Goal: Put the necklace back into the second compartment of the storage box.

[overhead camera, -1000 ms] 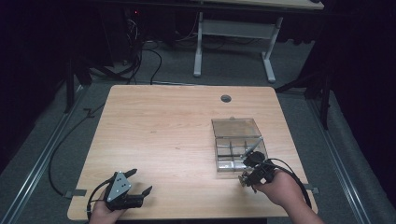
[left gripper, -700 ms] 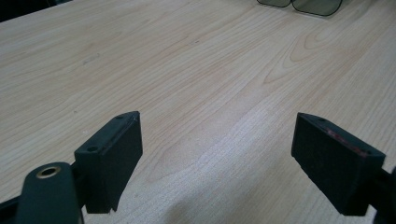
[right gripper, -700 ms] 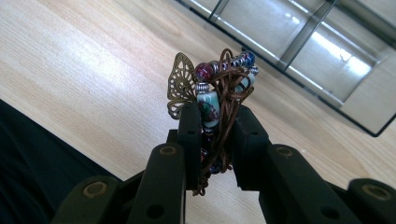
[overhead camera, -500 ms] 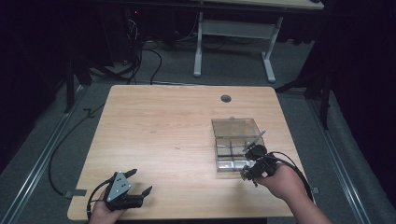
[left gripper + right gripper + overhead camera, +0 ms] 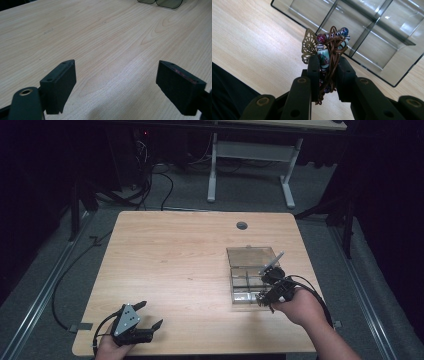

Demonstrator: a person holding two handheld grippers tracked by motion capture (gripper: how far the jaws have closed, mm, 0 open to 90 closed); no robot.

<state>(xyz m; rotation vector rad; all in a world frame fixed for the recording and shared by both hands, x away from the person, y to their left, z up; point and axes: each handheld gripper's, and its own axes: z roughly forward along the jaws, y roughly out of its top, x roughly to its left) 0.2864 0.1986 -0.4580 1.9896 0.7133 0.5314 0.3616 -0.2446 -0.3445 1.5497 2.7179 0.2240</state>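
In the high view, a wooden table [image 5: 175, 265] carries a clear plastic divided box [image 5: 252, 274] on its right half. The right gripper [image 5: 270, 287], held in the person's right hand [image 5: 296, 307], hovers at the box's near right corner, with its cable looping off to the right. At the table's near left corner the left gripper [image 5: 150, 316] rests in the left hand [image 5: 111, 349], its grey three-cornered plate facing up and its jaws spread wide with nothing between them, well apart from the box.

In the left gripper view, the two black jaws stand far apart over bare wood grain of the table [image 5: 105, 45].

In the right gripper view, the right gripper [image 5: 329, 68] has its jaws pressed onto a beaded bracelet [image 5: 327, 47]: a bundle of brown cord strung with pale green, pink and blue beads, with a brass filigree butterfly charm [image 5: 308, 45] standing out at the left side. The bracelet is pinched above the table, just in front of the box [image 5: 372, 37], whose empty compartments lie beyond it.
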